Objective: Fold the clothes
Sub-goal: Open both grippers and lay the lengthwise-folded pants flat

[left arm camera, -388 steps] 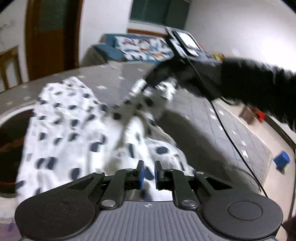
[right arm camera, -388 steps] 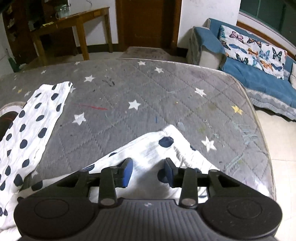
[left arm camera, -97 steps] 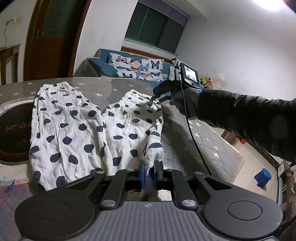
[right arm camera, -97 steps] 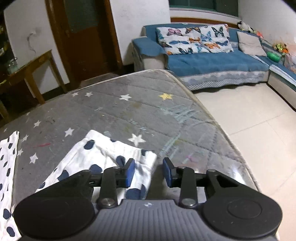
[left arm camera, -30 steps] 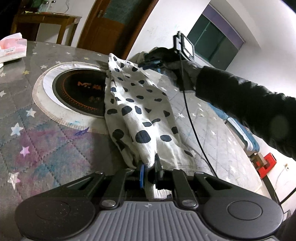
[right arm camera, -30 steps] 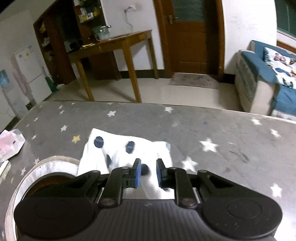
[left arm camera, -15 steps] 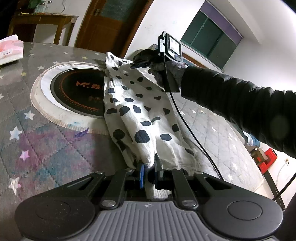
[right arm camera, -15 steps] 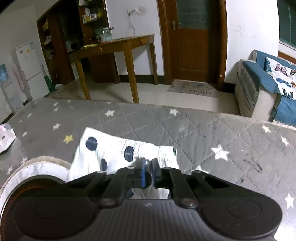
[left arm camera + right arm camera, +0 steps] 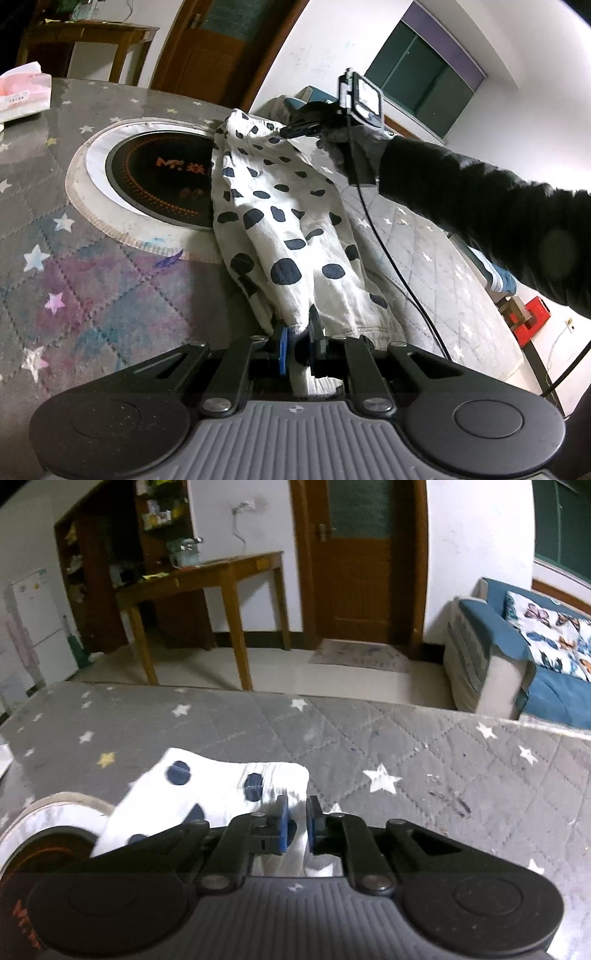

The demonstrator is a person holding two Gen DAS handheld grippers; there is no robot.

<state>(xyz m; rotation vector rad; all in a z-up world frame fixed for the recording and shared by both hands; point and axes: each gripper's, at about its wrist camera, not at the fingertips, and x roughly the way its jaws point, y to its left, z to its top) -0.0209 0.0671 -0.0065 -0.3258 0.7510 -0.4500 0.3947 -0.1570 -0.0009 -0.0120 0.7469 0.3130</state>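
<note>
White trousers with dark blue dots (image 9: 280, 221) lie folded lengthwise on the grey star-quilted table (image 9: 92, 295), partly over a round black cooktop (image 9: 162, 177). My left gripper (image 9: 298, 343) is shut on the near end of the cloth. At the far end my right gripper (image 9: 295, 130), held by a gloved hand in a black sleeve, pinches the other end. In the right wrist view, the right gripper (image 9: 295, 823) is shut on the dotted trousers (image 9: 221, 786), which drape left over the cooktop rim.
A pink tissue pack (image 9: 22, 96) sits at the table's far left. A black cable (image 9: 391, 258) trails from the right gripper across the table. Past the table edge stand a wooden side table (image 9: 207, 590), a brown door (image 9: 358, 557) and a blue sofa (image 9: 535, 657).
The right gripper has closed fully on the far end of the trousers since a second ago. The cloth has settled a little flatter; the left gripper keeps its hold.
</note>
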